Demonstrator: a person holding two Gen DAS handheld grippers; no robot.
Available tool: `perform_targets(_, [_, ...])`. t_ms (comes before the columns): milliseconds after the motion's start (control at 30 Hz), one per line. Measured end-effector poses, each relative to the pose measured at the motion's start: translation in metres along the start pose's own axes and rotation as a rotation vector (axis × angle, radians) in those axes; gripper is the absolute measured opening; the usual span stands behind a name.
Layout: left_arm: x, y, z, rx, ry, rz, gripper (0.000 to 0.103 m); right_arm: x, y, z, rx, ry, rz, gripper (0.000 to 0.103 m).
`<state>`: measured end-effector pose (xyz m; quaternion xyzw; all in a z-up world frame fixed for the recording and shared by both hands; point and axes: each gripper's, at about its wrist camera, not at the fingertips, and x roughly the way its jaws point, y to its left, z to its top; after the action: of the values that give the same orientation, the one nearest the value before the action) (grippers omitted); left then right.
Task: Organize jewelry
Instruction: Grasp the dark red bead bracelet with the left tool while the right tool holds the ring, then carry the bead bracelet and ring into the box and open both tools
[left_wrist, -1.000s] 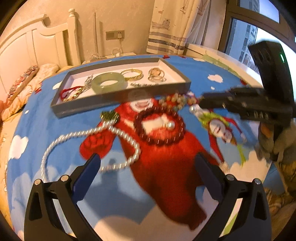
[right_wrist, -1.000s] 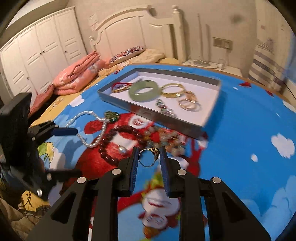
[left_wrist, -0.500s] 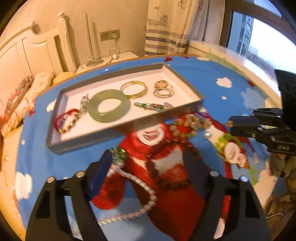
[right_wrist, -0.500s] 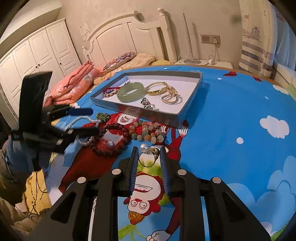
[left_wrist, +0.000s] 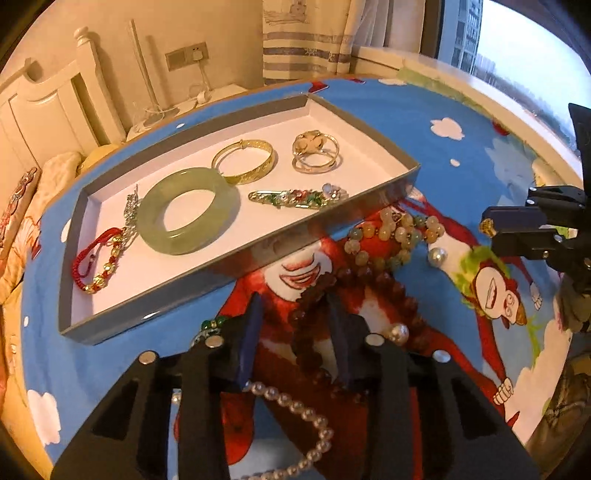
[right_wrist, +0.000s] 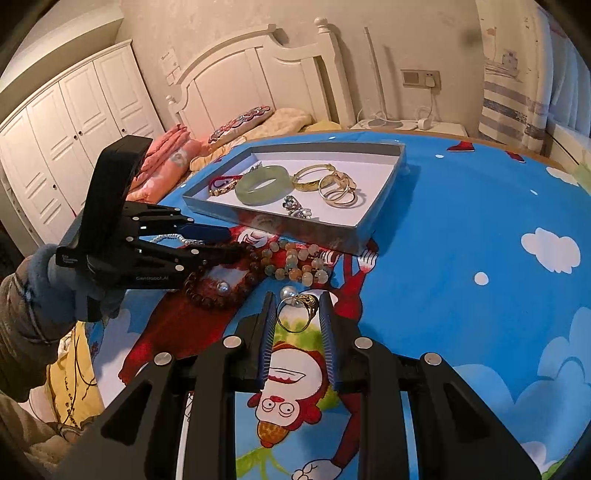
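A grey tray (left_wrist: 236, 264) (right_wrist: 295, 230) on the blue cartoon cloth holds a jade bangle (left_wrist: 186, 210) (right_wrist: 263, 184), a gold bangle (left_wrist: 245, 160), gold rings (left_wrist: 316, 153), a brooch (left_wrist: 299, 195) and a red cord bracelet (left_wrist: 98, 258). My right gripper (right_wrist: 298, 314) (left_wrist: 495, 230) is shut on a gold ring (right_wrist: 297, 312), lifted above the cloth. My left gripper (left_wrist: 295, 328) (right_wrist: 225, 243) has its jaws narrowed around the near side of the dark red bead bracelet (left_wrist: 369, 291) (right_wrist: 218, 291); contact is unclear. A white pearl necklace (left_wrist: 295, 410) lies under it.
A pale mixed-bead bracelet (left_wrist: 395, 232) (right_wrist: 295, 262) and a loose pearl (left_wrist: 437, 256) lie just in front of the tray. A white headboard (right_wrist: 258, 85), pillows and a wardrobe (right_wrist: 66, 129) stand beyond the table. A window sill (left_wrist: 480, 85) runs along the right.
My left gripper moved forward toward the tray and narrowed its jaws around the dark red bead bracelet. My right gripper kept hold of the gold ring and shifted little.
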<state>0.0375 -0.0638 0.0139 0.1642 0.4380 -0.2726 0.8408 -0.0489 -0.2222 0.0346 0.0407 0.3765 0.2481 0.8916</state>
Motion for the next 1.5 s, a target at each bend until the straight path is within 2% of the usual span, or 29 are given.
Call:
perform_targets(33, [-0.001,-0.004,-0.001,0.017,-0.010,-0.001,0.015,-0.001,0.000,0.000,0.001,-0.002,0.001,0.024])
perform_targets(133, [-0.002,-0.015,-0.004,0.048,-0.029,0.040,0.011,-0.001,0.000,0.000,0.003,-0.005,0.000,0.024])
perform_targets(300, [-0.012,-0.020,-0.010,0.027,-0.065,0.057,0.011,-0.003,-0.001,-0.001,0.005,-0.016,-0.003,0.024])
perform_targets(633, [-0.058,-0.036,-0.017,0.039,-0.151,0.073,0.011,-0.006,0.001,-0.002,0.002,-0.024,-0.020,0.024])
perform_targets(1100, [-0.090,-0.058,-0.006,0.072,-0.196,0.093,0.011,-0.016,0.002,-0.004,0.016,-0.044,-0.039,0.024])
perform_targets(1500, [-0.116,-0.055,0.010,0.091,-0.252,0.131,0.011,-0.023,0.016,0.007,-0.021,-0.070,-0.038,0.024])
